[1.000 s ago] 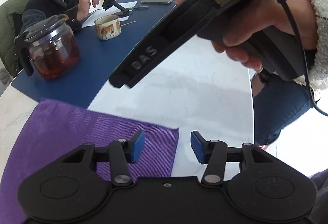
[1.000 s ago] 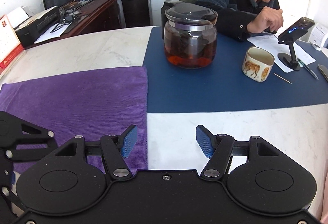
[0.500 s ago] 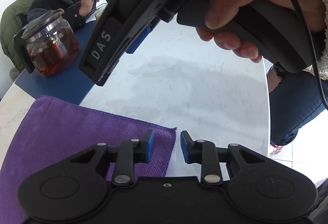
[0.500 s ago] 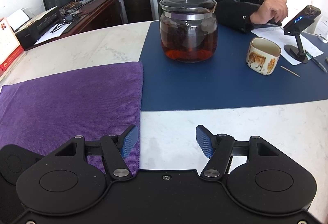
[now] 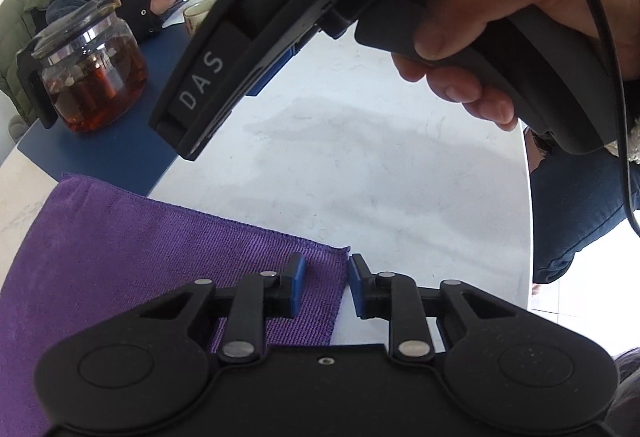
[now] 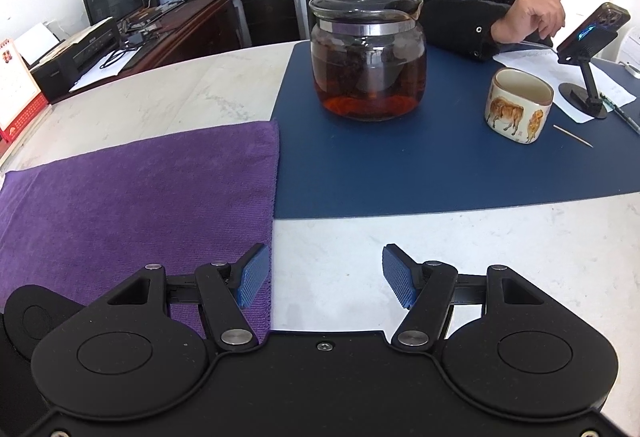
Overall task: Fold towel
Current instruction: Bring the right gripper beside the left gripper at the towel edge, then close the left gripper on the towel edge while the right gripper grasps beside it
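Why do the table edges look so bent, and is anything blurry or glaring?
Fisheye lenses: in the right wrist view the purple towel and blue mat bow outward, yet stay sharp; in the left wrist view the white tabletop is bright with soft grey shadows, and the right gripper looms huge, slightly soft.

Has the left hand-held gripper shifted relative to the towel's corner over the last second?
Yes. The left hand-held gripper has edged toward the purple towel's near corner; its jaws are closing with the corner edge between them, not yet pinched.

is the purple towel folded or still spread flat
Spread flat: the purple towel lies as a single layer on the marble table, edges and corner unfolded.
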`<state>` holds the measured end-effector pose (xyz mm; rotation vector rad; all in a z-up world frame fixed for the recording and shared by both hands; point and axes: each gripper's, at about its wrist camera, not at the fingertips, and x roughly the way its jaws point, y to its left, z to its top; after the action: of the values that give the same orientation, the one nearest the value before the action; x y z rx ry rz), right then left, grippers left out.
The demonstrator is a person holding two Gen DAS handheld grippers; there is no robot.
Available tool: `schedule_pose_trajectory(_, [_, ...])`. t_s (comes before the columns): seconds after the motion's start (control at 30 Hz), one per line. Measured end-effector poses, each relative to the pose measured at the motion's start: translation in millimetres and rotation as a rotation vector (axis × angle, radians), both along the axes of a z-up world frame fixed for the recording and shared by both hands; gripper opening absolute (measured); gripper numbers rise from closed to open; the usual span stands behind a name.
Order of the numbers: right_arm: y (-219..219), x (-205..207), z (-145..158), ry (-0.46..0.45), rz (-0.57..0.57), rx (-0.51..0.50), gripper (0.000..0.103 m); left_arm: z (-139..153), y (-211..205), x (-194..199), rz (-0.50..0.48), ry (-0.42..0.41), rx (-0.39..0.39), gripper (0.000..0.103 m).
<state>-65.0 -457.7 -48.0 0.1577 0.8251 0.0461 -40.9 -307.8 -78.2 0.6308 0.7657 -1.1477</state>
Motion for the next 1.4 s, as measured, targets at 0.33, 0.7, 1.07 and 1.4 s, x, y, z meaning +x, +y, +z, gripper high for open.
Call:
schedule_pose_trajectory(0.33, [2, 14, -2, 0.002, 0.03, -0.005, 0.063, 3, 9, 16, 0.036, 0.087, -0.016, 0.004])
schedule_pose_trajectory(0.7, [13, 55, -8, -0.017, 0.116, 0.047, 0.062, 15, 28, 31, 0.08, 0.158, -0.055, 0.004])
schedule_pose_trajectory(1.07, [45, 142, -18, -0.058, 0.268, -0.019, 0.061, 21, 35, 37, 0.079, 0.202, -0.085, 0.004])
schedule_pose_trajectory(1.4, [52, 165, -32, -0.003, 0.296, -0.068, 0.052, 23, 37, 46, 0.069, 0.227, -0.099, 0.004])
